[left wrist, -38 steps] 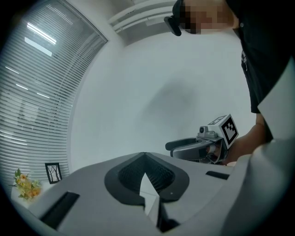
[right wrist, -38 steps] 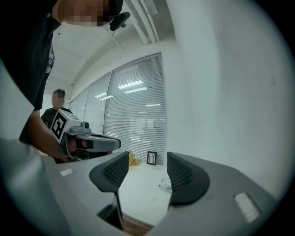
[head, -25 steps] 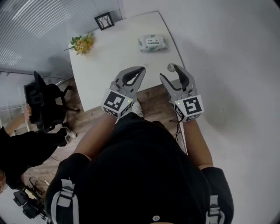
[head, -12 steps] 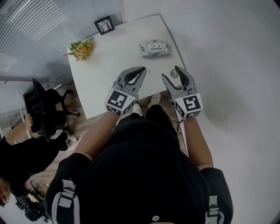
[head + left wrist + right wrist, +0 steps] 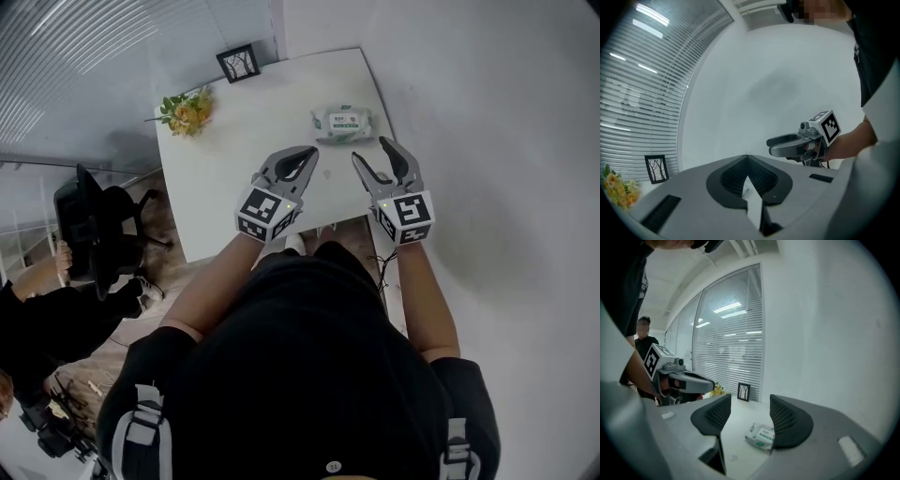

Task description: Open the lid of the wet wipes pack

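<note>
The wipes pack [image 5: 343, 122] lies flat on the white surface [image 5: 234, 141] near the far right corner, just ahead of both grippers, touching neither. The right gripper [image 5: 371, 150] is spread wide and empty; the left gripper [image 5: 307, 152] is pinched closed on nothing. The pack looks soft, light and slippy: I would press one end down and lift the lid's edge

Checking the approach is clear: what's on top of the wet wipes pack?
Nothing lies on the wet wipes pack; its printed top is bare. Its underside, flat on the white table, is hidden.
</note>
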Available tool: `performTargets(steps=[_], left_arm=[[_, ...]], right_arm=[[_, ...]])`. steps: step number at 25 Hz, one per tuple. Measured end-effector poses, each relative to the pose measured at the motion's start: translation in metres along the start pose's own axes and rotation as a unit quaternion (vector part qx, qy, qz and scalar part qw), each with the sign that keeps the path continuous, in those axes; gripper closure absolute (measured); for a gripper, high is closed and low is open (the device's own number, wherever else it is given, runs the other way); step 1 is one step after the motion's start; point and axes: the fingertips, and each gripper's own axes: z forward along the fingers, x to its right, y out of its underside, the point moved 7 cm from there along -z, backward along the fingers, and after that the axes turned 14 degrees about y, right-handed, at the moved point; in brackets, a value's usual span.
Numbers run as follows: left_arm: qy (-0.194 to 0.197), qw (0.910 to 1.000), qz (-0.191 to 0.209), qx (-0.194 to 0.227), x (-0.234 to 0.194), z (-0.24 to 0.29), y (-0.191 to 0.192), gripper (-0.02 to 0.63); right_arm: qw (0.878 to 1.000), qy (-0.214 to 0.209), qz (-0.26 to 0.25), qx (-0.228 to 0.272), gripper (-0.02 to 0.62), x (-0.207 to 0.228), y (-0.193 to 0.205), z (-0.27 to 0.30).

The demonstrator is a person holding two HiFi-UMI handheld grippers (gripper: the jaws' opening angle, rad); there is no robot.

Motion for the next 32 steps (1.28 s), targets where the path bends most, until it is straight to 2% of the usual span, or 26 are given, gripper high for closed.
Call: performTargets(steps=[12, 21, 32], left_arm=[[-0.036, 0.999, -0.021, -0.019, -0.049, 0.038, 0.011, 0.606], [-0.044, 0.9963, -0.055, -0.049, -0.078, 0.07, 0.037, 0.606], [-0.064, 0.9896, -0.086, -0.095, -0.113, 0.103, 0.08, 0.606]], right_arm=[[0.999, -0.019, 0.0, -0.032, 0.327, 0.039, 0.022, 0.076], [0.995, -0.022, -0.013, -0.098, 0.327, 0.061, 0.071, 0.129], [0.983, -0.037, -0.05, -0.174, 0.325, 0.074, 0.128, 0.188]])
